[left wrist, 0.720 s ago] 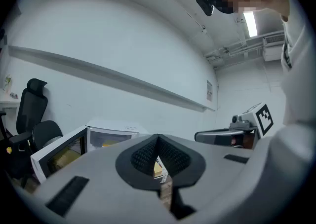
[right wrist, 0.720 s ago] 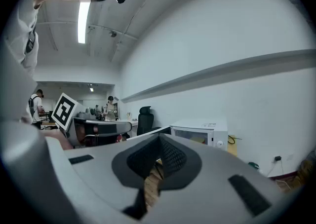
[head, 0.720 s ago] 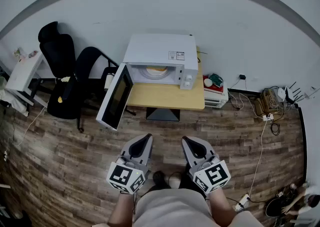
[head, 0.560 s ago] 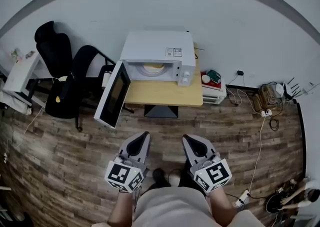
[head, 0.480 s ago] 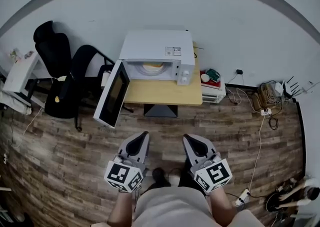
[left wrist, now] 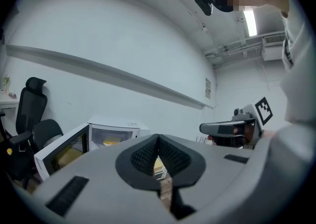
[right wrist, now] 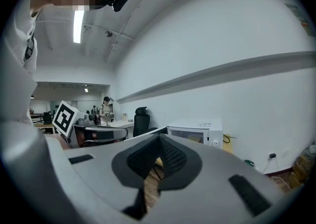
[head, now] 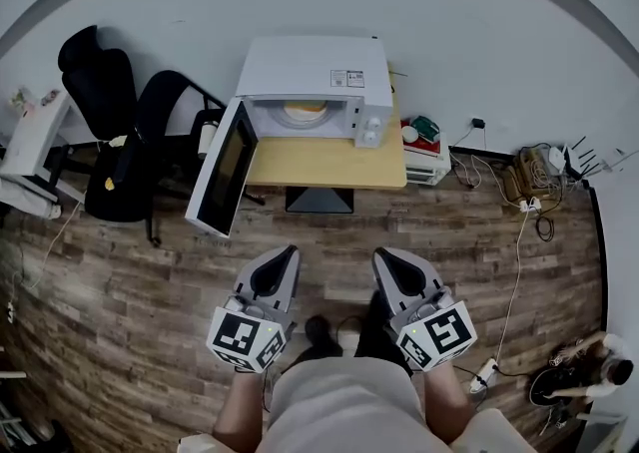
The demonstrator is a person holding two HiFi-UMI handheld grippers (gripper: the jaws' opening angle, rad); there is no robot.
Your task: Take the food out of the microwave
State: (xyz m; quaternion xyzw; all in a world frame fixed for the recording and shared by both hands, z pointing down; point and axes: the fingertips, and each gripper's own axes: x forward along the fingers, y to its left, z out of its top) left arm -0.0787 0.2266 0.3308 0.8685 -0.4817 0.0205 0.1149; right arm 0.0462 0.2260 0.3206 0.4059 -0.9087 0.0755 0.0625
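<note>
At the bottom of the head view the left gripper point(head: 288, 254) and right gripper point(head: 383, 255) are held side by side with a gap between them, tips pointing up the frame. Each has its jaws pressed together with nothing between them.

Beyond the tips a bare stretch of wooden floor point(head: 419, 231) runs up to the table point(head: 329, 170), well apart from both grippers. The microwave point(head: 315, 67) stands on the table's far part, against the wall. Its door point(head: 228, 179) is swung open to the left and hangs past the table's left edge, near the black chairs point(head: 115, 122). The food point(head: 303, 108), something yellow on a white plate, sits inside the microwave, in the upper centre of the frame. Cables point(head: 529, 204) lie along the wall at right.

The left gripper view shows the inside of the open door at lower left, with the right gripper at its right edge. The right gripper view shows the microwave's knob side and, far left, a person point(right wrist: 105, 107) standing at a desk, whom the head view misses.
</note>
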